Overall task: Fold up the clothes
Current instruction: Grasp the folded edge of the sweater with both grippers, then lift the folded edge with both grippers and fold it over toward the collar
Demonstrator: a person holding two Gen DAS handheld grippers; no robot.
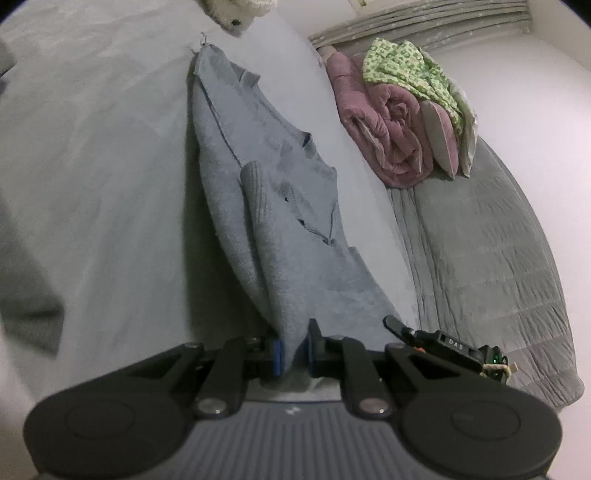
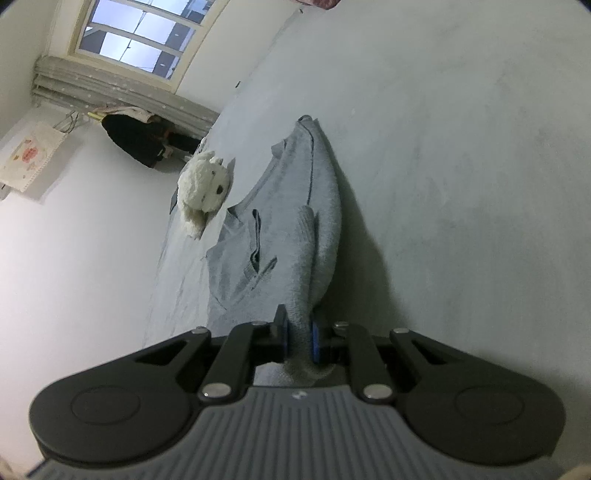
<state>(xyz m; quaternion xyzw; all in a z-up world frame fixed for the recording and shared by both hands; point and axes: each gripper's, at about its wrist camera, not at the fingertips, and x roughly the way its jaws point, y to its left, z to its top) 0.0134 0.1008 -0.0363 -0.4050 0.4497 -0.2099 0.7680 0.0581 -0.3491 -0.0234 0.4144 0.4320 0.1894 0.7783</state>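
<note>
A grey-blue knit garment hangs stretched out over the pale bed surface, partly folded lengthwise, with a ribbed cuff and small slits showing. My left gripper is shut on its near edge, the cloth pinched between the blue pads. In the right wrist view the same grey garment runs away from me, and my right gripper is shut on another part of its edge. The far end of the garment rests on the bed. The tip of the other gripper shows at the right of the left wrist view.
A rolled pink blanket with a green patterned cloth on it lies at the bed's far side, beside a grey quilt. A white plush toy sits near the garment. A window and dark hanging clothing are on the wall.
</note>
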